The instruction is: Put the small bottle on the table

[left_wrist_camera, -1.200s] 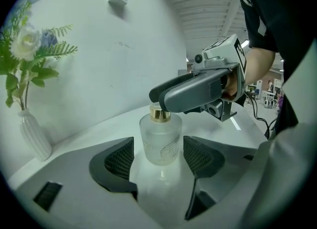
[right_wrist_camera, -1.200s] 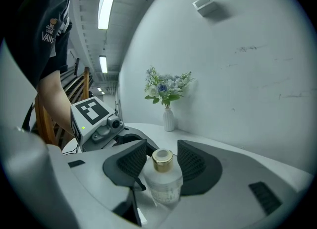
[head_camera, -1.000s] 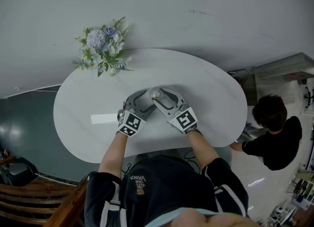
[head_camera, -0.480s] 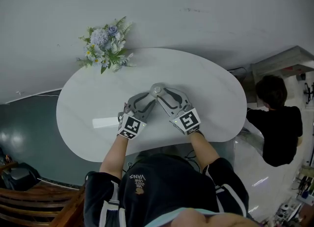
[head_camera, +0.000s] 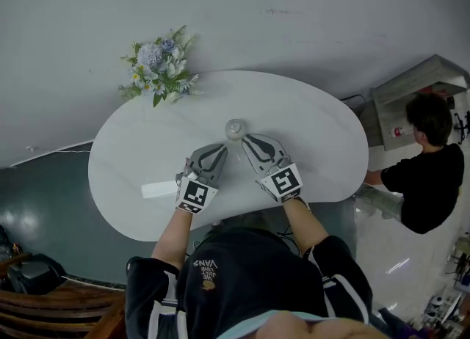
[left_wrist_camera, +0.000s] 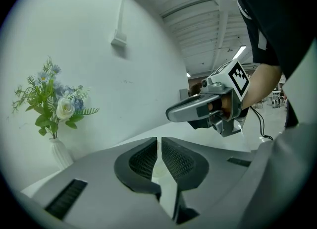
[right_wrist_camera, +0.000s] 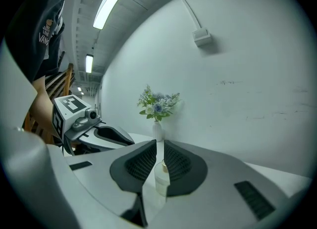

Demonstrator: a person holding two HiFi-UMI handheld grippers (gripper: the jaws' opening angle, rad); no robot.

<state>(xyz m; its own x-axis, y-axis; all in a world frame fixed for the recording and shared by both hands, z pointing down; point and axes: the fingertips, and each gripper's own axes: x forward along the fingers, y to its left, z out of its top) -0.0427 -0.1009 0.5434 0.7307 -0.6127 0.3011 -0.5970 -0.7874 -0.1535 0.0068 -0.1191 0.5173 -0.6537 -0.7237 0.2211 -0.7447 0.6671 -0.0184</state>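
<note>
The small clear bottle (head_camera: 235, 128) stands upright by itself on the white oval table (head_camera: 316, 121), free of both grippers. My left gripper (head_camera: 222, 148) sits just short of it on the near left, my right gripper (head_camera: 247, 139) just short of it on the near right. The jaws of both have just been closing and now stand shut, nothing between them. In the right gripper view the bottle (right_wrist_camera: 161, 176) shows beyond the narrow slit between the fingertips (right_wrist_camera: 148, 149). The left gripper view shows its shut jaws and the right gripper (left_wrist_camera: 171, 114) above the table.
A white vase of blue and white flowers (head_camera: 158, 66) stands at the table's far left by the wall. A white strip of paper (head_camera: 156, 189) lies left of my left hand. A person in black (head_camera: 422, 161) stands off the table's right end. Wooden furniture (head_camera: 66, 315) is at lower left.
Both grippers have let go of the bottle, drawn back toward me and shut. The bottle stays standing on the table. The person at the right has shifted.
</note>
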